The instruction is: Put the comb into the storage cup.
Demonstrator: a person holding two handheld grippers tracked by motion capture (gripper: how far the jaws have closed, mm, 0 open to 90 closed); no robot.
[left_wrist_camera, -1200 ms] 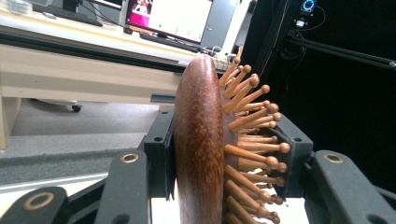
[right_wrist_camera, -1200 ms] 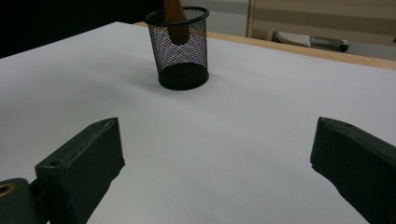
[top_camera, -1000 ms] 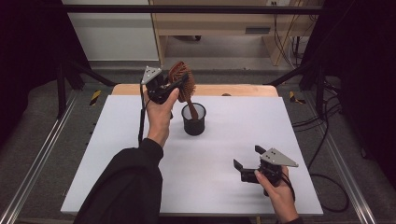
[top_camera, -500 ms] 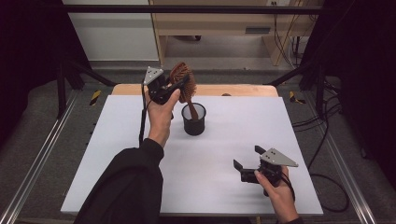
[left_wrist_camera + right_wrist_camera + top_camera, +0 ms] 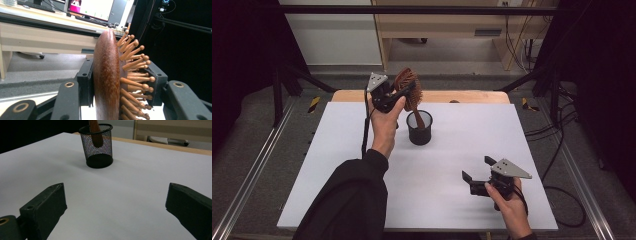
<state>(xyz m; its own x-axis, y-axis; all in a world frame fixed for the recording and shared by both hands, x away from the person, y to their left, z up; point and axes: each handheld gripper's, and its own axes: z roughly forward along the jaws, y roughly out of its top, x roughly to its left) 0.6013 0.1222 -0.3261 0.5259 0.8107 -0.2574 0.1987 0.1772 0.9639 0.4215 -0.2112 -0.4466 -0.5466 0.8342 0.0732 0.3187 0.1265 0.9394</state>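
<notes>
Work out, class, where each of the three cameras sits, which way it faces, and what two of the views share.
High view: above the table, looking forward and down; both forearms and hands enter from below.
Left gripper view: rides the left gripper, whose fingers clamp the wooden hairbrush.
Right gripper view: rides the right gripper, facing the mesh cup between open fingers.
Shared: high and right gripper views both show the cup holding the brush handle.

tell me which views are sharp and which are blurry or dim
High view: soft overall, dark at both sides, white table evenly lit. Left gripper view: hairbrush sharp, screen behind bright and hazy. Right gripper view: mesh cup fairly crisp, the near black jaws blurred.
</notes>
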